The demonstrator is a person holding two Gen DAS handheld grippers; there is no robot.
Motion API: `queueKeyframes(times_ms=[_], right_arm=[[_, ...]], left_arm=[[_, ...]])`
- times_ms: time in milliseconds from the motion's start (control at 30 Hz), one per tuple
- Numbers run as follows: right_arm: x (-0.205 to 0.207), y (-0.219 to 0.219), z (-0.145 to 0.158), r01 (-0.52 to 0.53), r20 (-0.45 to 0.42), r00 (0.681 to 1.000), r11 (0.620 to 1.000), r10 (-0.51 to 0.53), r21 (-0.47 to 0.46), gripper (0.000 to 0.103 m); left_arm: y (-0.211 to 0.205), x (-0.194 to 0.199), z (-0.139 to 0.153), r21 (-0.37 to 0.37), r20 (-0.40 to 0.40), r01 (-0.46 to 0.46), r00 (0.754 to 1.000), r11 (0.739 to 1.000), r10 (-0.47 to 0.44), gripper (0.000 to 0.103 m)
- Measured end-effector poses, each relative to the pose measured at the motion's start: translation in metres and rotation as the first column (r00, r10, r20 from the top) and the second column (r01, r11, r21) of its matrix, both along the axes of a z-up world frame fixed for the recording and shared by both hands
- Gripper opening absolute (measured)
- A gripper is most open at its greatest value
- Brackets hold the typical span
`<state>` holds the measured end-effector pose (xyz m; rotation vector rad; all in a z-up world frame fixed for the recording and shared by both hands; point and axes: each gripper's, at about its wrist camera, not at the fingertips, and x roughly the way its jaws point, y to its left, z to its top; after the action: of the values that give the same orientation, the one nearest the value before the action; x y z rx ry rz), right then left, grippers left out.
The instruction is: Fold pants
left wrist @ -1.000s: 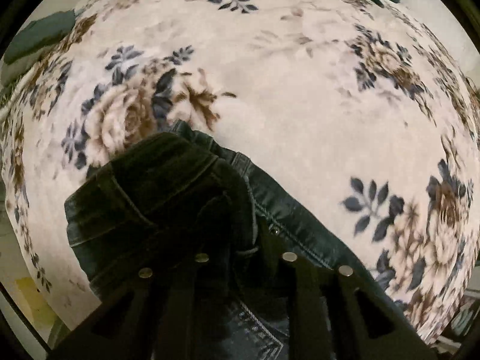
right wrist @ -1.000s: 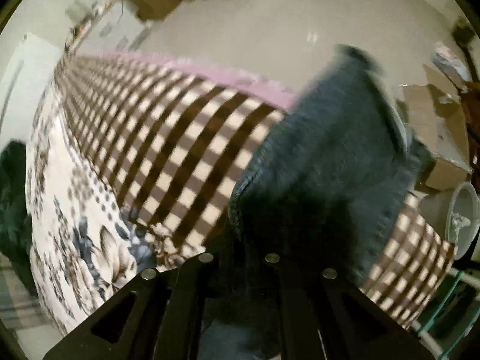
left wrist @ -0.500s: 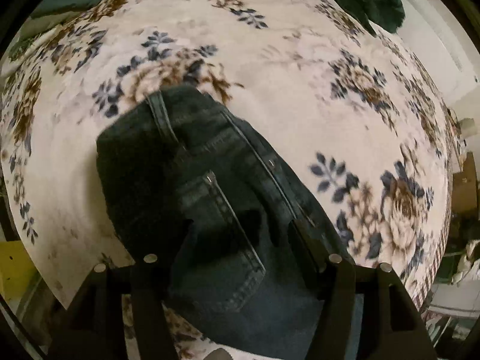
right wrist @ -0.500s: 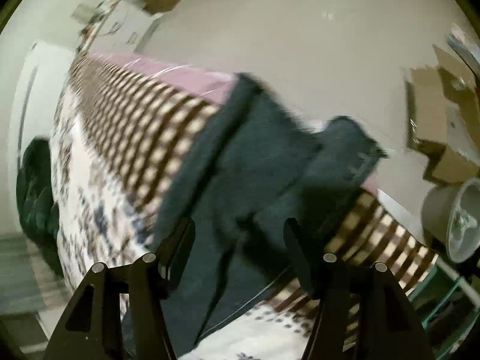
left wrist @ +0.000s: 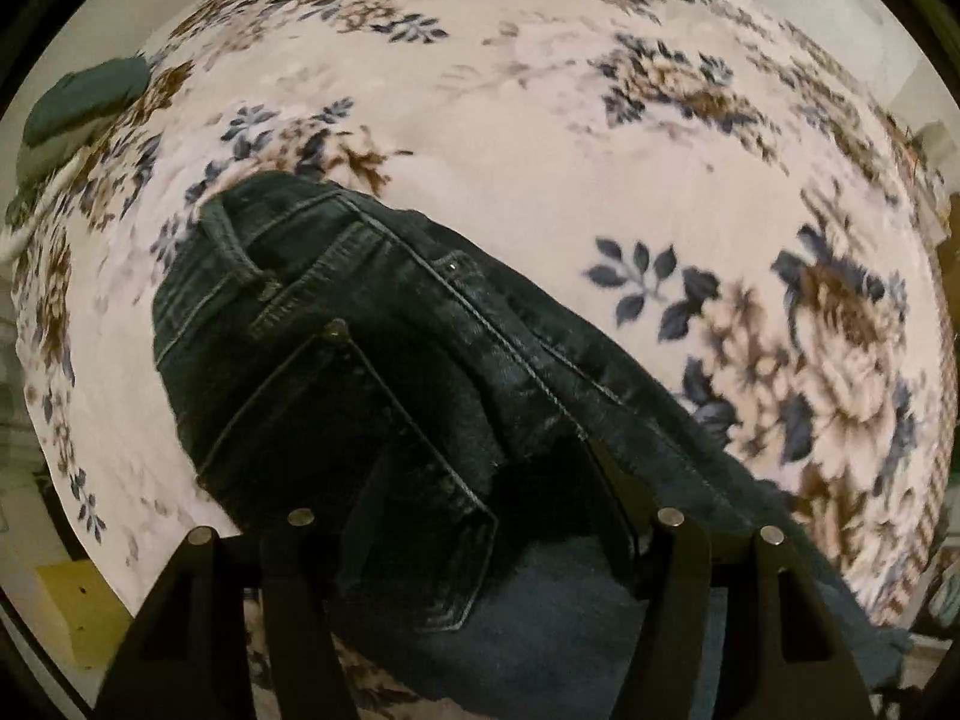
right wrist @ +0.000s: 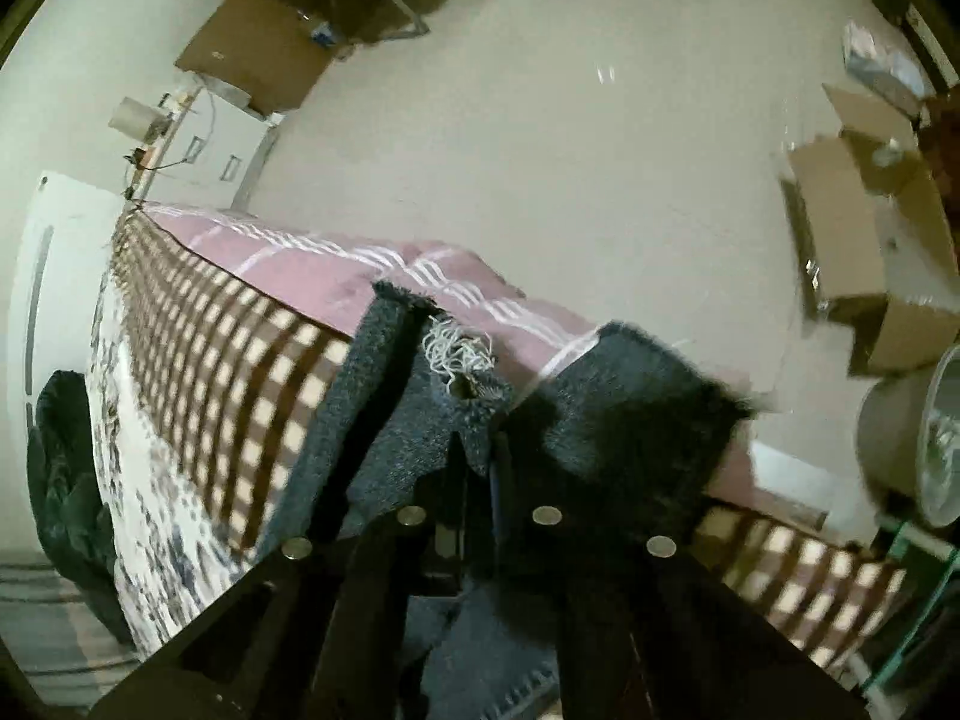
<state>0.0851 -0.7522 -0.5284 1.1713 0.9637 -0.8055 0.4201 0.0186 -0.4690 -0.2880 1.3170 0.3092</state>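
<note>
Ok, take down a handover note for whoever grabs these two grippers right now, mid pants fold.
Left gripper: open, fingers above the jeans near the waist end, gripping nothing.
Right gripper: shut on the jeans at the frayed leg hem, over the blanket's checked border.
Jeans lie on the floral blanket, back pocket up.
Done: jeans laid out long, seemingly leg over leg.
Left: probably bring the hem to the waist, then flatten.

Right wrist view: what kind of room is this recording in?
Most likely a bedroom at home. The jeans lie on a bed with a checked and floral blanket over a pink sheet, bare floor beyond, and cardboard boxes against the far side.
</note>
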Motion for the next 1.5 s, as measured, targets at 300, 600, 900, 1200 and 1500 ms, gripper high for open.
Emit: queueKeyframes(times_ms=[300,600,900,1200,1500], right_arm=[[-0.04,-0.021,0.018,-0.027,-0.116,0.993,0.998,0.033,0.048,0.005],[-0.047,-0.013,-0.016,-0.051,-0.203,0.976,0.985,0.084,0.162,0.028],[0.064,0.155,0.04,-0.361,-0.045,0.916,0.869,0.398,0.338,0.056],[0.179,0.305,-0.02,-0.373,-0.031,0.894,0.779,0.448,0.505,0.056],[0.171,0.302,-0.036,-0.208,-0.182,0.929,0.861,0.322,0.464,0.008]], left_arm=[[-0.012,0.024,-0.022,0.042,-0.038,0.084,0.996,0.996,-0.083,0.061],[-0.008,0.008,0.018,-0.006,0.029,0.063,0.998,0.998,-0.062,0.061],[0.022,-0.005,0.031,-0.107,-0.031,-0.07,0.997,0.992,0.067,0.061],[0.032,0.046,-0.024,-0.151,-0.21,-0.144,0.971,0.978,0.111,0.06],[0.025,0.05,-0.036,-0.096,-0.196,-0.093,0.978,0.991,0.073,0.013]])
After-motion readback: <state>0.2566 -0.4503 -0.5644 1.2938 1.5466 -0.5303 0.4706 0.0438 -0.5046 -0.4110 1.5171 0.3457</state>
